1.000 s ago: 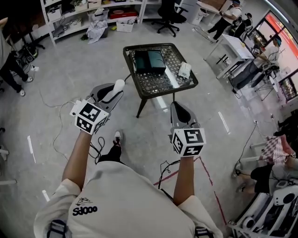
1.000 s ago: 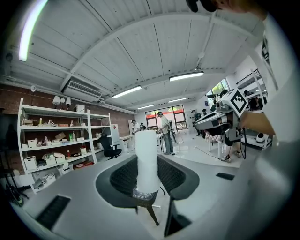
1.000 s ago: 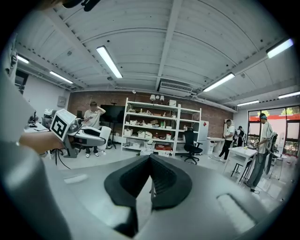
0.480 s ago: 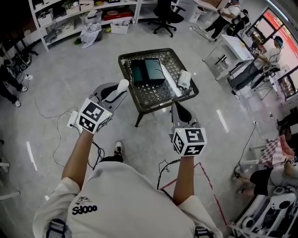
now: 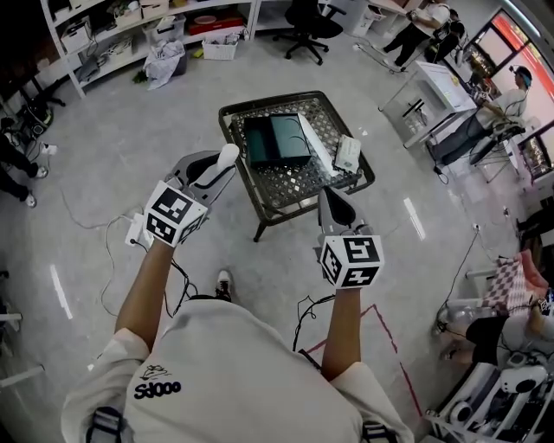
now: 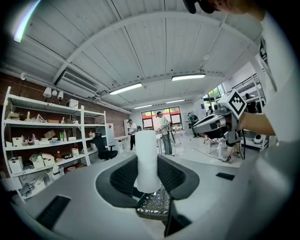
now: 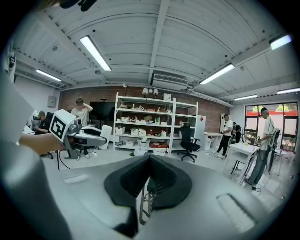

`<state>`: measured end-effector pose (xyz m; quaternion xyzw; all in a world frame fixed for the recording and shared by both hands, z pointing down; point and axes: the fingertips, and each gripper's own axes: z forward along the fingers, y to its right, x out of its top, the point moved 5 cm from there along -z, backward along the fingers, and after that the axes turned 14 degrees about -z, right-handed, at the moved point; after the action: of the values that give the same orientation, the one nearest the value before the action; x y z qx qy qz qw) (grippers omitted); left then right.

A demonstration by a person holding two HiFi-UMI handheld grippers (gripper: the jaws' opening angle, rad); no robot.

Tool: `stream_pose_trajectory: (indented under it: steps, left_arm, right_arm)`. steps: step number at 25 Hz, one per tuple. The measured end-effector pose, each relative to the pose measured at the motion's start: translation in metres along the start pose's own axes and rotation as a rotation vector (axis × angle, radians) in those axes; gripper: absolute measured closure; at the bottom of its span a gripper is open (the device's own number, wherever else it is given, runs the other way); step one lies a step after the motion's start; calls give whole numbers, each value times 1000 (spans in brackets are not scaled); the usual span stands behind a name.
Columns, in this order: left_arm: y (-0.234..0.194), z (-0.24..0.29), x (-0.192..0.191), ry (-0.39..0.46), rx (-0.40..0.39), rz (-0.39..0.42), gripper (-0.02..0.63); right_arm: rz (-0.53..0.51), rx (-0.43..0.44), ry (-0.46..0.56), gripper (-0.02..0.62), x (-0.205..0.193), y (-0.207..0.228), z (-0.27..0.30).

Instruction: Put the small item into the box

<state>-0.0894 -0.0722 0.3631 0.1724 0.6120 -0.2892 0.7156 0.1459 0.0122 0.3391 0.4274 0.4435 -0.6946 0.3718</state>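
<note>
A dark open box (image 5: pixel 275 138) lies on a small black mesh table (image 5: pixel 303 180) ahead of me, with a white packet (image 5: pixel 347 153) near the table's right edge. My left gripper (image 5: pixel 223 163) is shut on an upright white cylinder (image 5: pixel 228 156), just short of the table's left corner. In the left gripper view the cylinder (image 6: pixel 147 154) stands between the pads of the left gripper (image 6: pixel 149 164), with the table's mesh (image 6: pixel 154 206) below it. My right gripper (image 5: pixel 329 197) hovers at the table's near edge. Its pads meet in the right gripper view, so the right gripper (image 7: pixel 150 161) is shut on nothing.
White shelving (image 5: pixel 130 30) and an office chair (image 5: pixel 307 22) line the far wall. Cables (image 5: pixel 95 225) trail over the floor at left, and red tape (image 5: pixel 385 320) marks it at right. White desks (image 5: pixel 441 86) and several people stand at the far right.
Both grippers have moved forward toward the table, which now lies closer under them. The cylinder stays held in the left gripper.
</note>
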Motion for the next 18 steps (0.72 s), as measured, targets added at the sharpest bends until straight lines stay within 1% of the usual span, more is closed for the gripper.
stream_pose_trajectory:
  steps: [10,14,18]
  left_arm:
    - [-47,29,1,-5,-8,-6,477]
    - [-58,41,5,-12,-21,-2,477]
    - [-69,51,1,-21,-31,-18,477]
  right_arm:
    - [4,-4,-10,588,3,8,50]
    - [7,-16,-11,588,7,14,62]
    - [16,-14,-24,588,0,14,75]
